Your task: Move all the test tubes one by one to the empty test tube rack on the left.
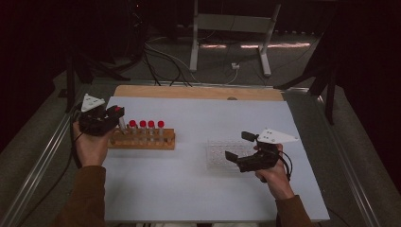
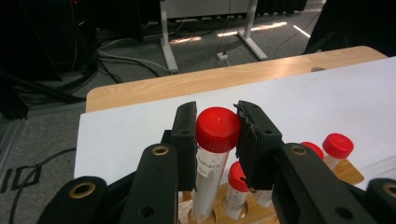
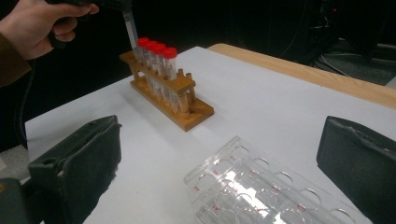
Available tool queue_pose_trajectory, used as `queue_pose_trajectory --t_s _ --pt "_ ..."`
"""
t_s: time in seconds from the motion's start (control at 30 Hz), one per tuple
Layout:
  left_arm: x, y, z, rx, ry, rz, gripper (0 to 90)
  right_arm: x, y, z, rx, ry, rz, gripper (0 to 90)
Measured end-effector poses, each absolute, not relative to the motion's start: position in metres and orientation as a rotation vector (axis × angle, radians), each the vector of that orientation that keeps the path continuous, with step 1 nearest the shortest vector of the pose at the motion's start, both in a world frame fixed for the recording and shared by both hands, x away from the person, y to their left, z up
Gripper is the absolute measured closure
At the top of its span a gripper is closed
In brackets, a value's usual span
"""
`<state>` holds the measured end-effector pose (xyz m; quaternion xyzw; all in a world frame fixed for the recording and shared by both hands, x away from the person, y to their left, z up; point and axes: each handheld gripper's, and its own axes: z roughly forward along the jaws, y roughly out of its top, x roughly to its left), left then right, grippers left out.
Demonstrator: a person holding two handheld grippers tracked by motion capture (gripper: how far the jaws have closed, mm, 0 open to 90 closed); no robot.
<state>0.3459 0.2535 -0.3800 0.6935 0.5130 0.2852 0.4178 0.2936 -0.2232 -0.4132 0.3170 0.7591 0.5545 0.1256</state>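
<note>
1. Clearly, the left gripper view gives the best detail: the left gripper point(image 2: 217, 135) has its two black jaws pressed on a tube point(image 2: 212, 154) just under its red cap point(image 2: 218, 128), and a white label with print is on the tube wall. The print is too small to read.
2. From the high view, the left gripper point(image 1: 117, 113) is at the left end of the wooden rack point(image 1: 142, 139), and the held tube is only a thin pale line there.
3. The held tube stands almost upright, cap up, with its long axis a little tilted; its lower end is at a hole of the rack point(image 2: 261, 212), but I cannot tell how deep it sits.
4. Four other red-capped tubes point(image 1: 146, 128) stand upright in a row in the rack.
5. The right gripper point(image 1: 239, 146) has its jaws wide apart and holds nothing; it hovers at the clear plastic well plate point(image 1: 220, 155).
6. The right gripper view shows the plate point(image 3: 261, 191) with round wells, cut off at the bottom edge, and the rack point(image 3: 173, 98) farther away on the white table point(image 3: 261, 107).
</note>
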Motion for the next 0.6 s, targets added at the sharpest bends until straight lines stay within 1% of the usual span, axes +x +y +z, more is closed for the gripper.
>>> queue_pose_trajectory --t_s 0.6 --pt "0.348 0.258 -0.4 1.747 1.328 0.685 71.0 0.293 -0.224 -0.413 0.925 2.211 1.619 0.0"
